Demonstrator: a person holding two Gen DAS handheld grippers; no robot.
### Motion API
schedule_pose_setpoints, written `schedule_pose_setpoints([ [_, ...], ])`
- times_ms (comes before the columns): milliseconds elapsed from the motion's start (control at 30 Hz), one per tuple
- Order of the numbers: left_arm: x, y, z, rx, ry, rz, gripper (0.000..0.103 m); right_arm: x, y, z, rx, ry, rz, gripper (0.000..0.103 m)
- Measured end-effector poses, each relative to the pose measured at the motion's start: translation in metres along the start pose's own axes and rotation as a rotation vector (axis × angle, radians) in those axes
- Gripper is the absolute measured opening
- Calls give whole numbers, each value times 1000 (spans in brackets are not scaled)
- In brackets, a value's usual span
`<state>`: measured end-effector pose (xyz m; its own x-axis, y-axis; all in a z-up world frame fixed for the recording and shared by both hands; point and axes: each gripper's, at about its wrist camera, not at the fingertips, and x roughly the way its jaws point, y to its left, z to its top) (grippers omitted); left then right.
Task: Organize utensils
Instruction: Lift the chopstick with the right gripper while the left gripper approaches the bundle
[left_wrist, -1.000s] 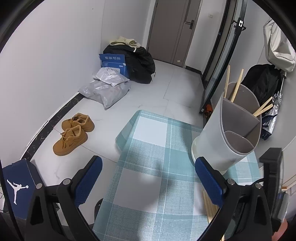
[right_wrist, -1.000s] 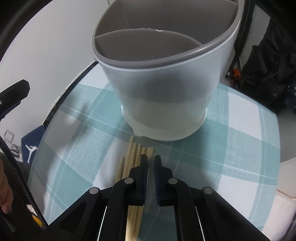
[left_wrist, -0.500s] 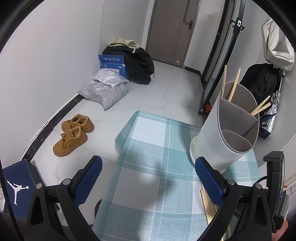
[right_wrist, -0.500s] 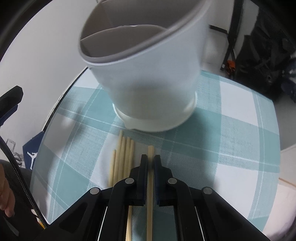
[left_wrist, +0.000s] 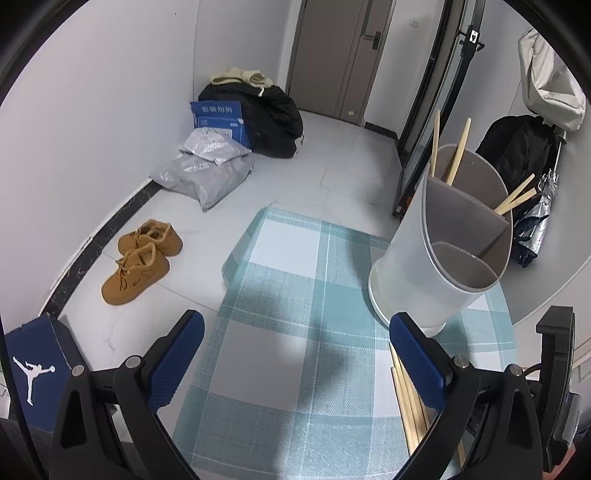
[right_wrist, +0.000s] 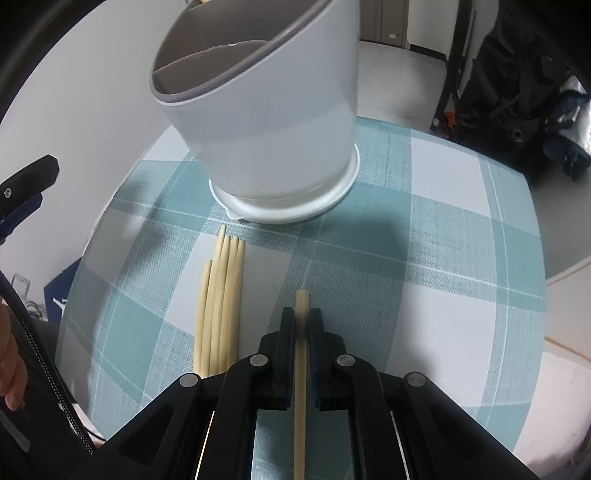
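A white utensil holder (right_wrist: 266, 122) with grey dividers stands on the round table's checked cloth (right_wrist: 443, 258). Several wooden chopsticks (left_wrist: 458, 155) stick out of its compartments. In front of it several loose chopsticks (right_wrist: 221, 295) lie side by side. My right gripper (right_wrist: 302, 321) hovers to their right. One chopstick (right_wrist: 301, 302) sits between its pads, raised off the cloth; the jaws are opening slightly. My left gripper (left_wrist: 295, 343) hangs open over the cloth, left of the holder (left_wrist: 436, 258), with nothing between its fingers.
On the floor lie brown shoes (left_wrist: 140, 258), grey parcels (left_wrist: 203, 173), a blue box (left_wrist: 218, 118) and black bags (left_wrist: 273, 118). A shoe box (left_wrist: 29, 365) sits at the lower left. A dark backpack (right_wrist: 517, 74) leans beyond the table.
My right gripper closed on one chopstick from the pile and carried it up and to the right, away from the others. The left gripper stayed put.
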<state>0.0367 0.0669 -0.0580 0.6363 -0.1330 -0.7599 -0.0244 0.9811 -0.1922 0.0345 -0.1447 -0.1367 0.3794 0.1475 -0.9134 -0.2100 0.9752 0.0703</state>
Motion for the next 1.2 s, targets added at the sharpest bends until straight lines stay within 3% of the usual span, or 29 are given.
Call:
schedule_pose_setpoints([
  [267,11,-14,-15,41,65,16,99,6,-6,2,12,-50,42,5],
  [367,16,-23,-24,72,103,17,99,5,-20,3,94,-59,90,5],
  [567,25,-40,-38,136,187,13,99,-17,-63,4,296,-159,230,5],
  [800,40,-55,-44,195,280,23,99,-40,-110,-8,497,-253,319,5],
  [1033,47,-70,-48,263,303,51,99,-61,-146,-15,616,-358,360,5],
  [1200,56,-67,-49,219,342,49,99,-72,-149,-19,628,-387,352,5],
])
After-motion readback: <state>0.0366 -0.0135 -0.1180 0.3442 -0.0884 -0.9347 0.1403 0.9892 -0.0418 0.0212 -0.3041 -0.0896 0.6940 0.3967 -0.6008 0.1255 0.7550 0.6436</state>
